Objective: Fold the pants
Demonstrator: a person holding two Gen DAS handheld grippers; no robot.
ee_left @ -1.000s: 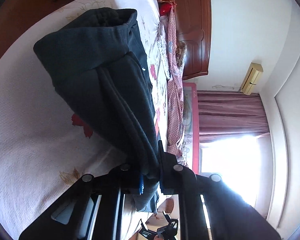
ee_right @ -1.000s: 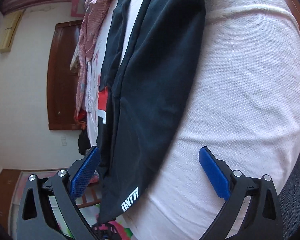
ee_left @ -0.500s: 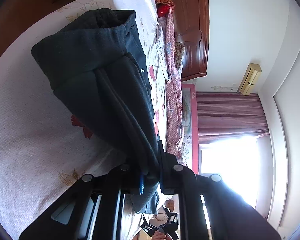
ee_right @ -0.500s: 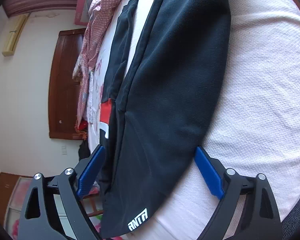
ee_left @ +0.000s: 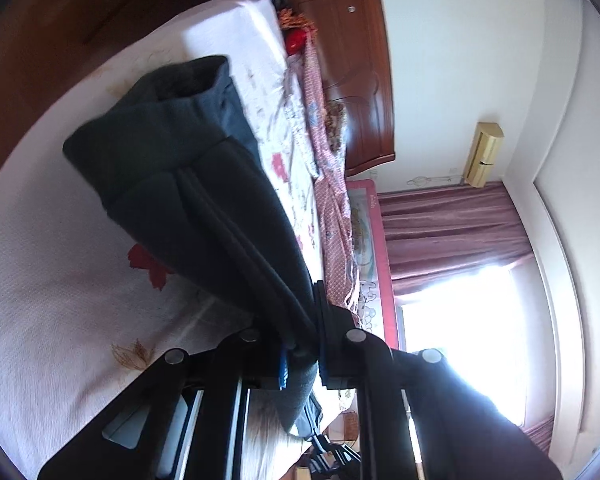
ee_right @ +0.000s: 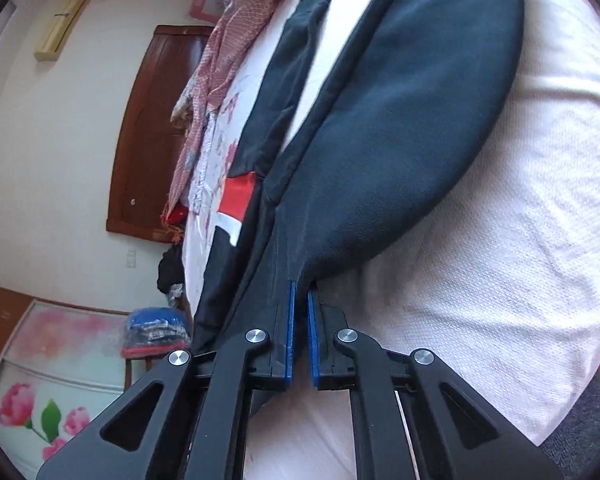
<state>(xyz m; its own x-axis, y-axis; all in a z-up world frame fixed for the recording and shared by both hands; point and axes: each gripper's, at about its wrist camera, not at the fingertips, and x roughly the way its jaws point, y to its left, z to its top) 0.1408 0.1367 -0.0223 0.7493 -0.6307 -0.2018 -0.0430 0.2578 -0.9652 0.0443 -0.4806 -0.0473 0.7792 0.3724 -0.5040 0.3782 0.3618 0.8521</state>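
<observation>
Dark navy pants [ee_left: 188,184] lie lengthwise on a white textured bedsheet [ee_left: 60,300], waistband at the far end. My left gripper [ee_left: 304,320] is shut on the bunched near end of the pants, and the fabric hangs down past its fingers. In the right wrist view the pants [ee_right: 400,140] spread out wide on the sheet [ee_right: 520,240]. My right gripper [ee_right: 300,292] has its jaws closing tight, with the pants' near edge pinched between the tips of the blue pads [ee_right: 290,332].
A pink patterned cloth [ee_left: 332,200] lies along the bed's far side, below a wooden headboard [ee_left: 352,80]. A second dark garment with a red patch [ee_right: 240,200] lies beside the pants. A stool with folded clothes [ee_right: 156,332] stands off the bed.
The right gripper's wide-open jaws came together on the pants' near edge, and it rose a little. The left gripper kept its grip and lifted slightly with the fabric.
</observation>
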